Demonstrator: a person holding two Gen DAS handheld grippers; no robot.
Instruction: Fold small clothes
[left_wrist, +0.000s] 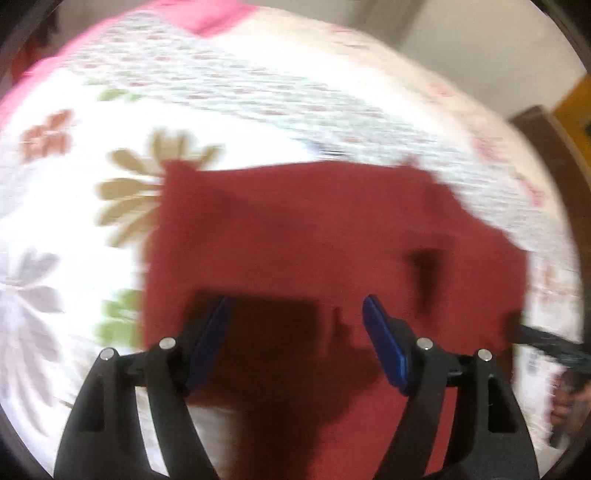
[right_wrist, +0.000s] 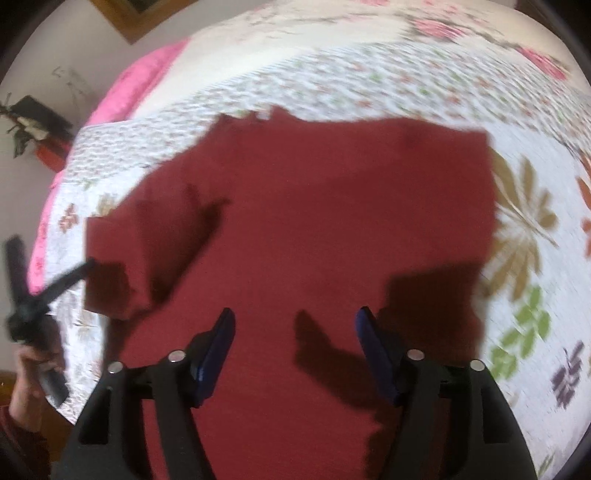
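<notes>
My left gripper (left_wrist: 295, 332) hung over the near part of the red garment (left_wrist: 314, 229), its blue fingers (left_wrist: 384, 343) spread wide and holding nothing. My right gripper (right_wrist: 295, 343) did the same from the other side, fingers (right_wrist: 218, 350) wide apart and empty. The garment lay spread on the flowered quilt (left_wrist: 74, 206) of the bed, one sleeve (right_wrist: 122, 258) sticking out to the side, seemingly doubled under at its end.

I judged the risks to be these. Both views were smeared with motion, so a fast descent could land the fingers off the hem and pinch only air, or catch the quilt together with the cloth and drag both. Wide fingers pressed straight down might also bunch the fabric instead of taking a single edge, leaving a crooked fold. If only one side gripped, the lift would skew the garment.

The count: one red garment, one visible sleeve, one quilt, one pink cover (right_wrist: 147, 81) at the far edge, two grippers, four fingers. In each view the other gripper showed only as a dark blur at the edge.
</notes>
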